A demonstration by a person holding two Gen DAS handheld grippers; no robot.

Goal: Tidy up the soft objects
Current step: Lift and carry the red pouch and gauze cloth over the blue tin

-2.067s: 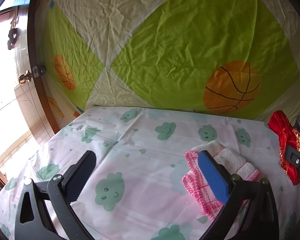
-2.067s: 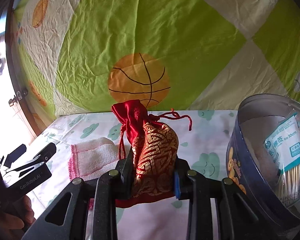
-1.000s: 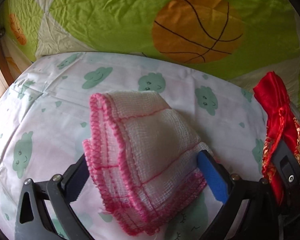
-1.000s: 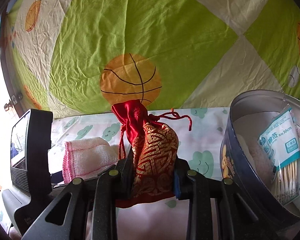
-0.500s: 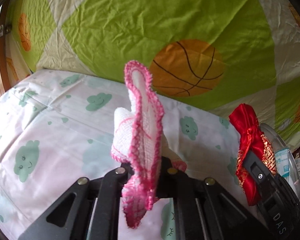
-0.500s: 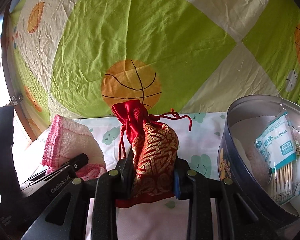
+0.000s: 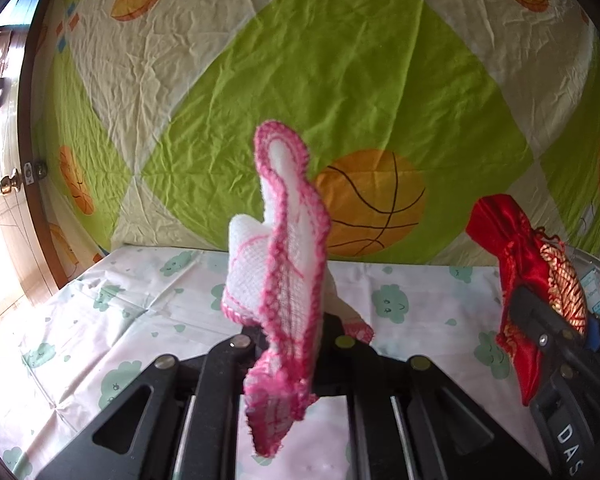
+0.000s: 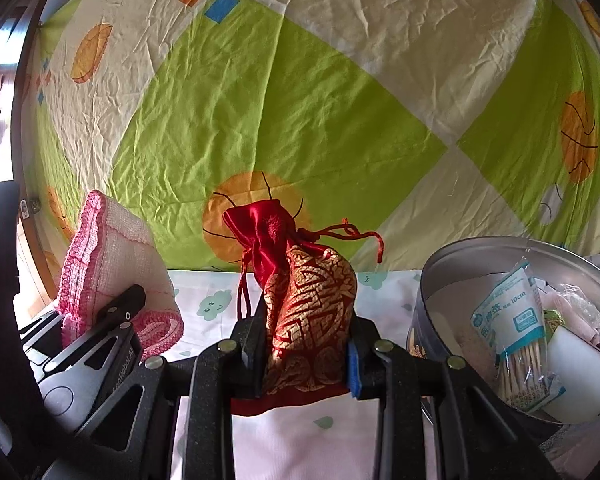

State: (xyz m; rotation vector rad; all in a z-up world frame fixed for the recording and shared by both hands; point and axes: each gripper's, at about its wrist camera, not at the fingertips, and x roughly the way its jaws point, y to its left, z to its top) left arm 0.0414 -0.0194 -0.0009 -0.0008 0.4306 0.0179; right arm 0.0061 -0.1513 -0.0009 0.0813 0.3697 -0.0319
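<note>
My left gripper (image 7: pixel 290 330) is shut on a folded white cloth with pink edging (image 7: pixel 288 248) and holds it upright above the table. The cloth also shows in the right wrist view (image 8: pixel 112 268), at the left. My right gripper (image 8: pixel 306 344) is shut on a red and gold drawstring pouch (image 8: pixel 304 292), held upright just left of a round metal tin (image 8: pixel 460 264). The pouch also shows at the right of the left wrist view (image 7: pixel 528 280).
The tin holds a cotton swab packet (image 8: pixel 512 328), a white block (image 8: pixel 580 376) and other small items. The table has a white sheet with green cloud faces (image 7: pixel 112 320). A green and cream basketball sheet (image 7: pixel 340 80) hangs behind. A wooden door (image 7: pixel 16 200) stands at the left.
My left gripper closed on the pink-edged cloth and lifted it off the table. The right gripper has kept hold of the pouch and risen slightly.
</note>
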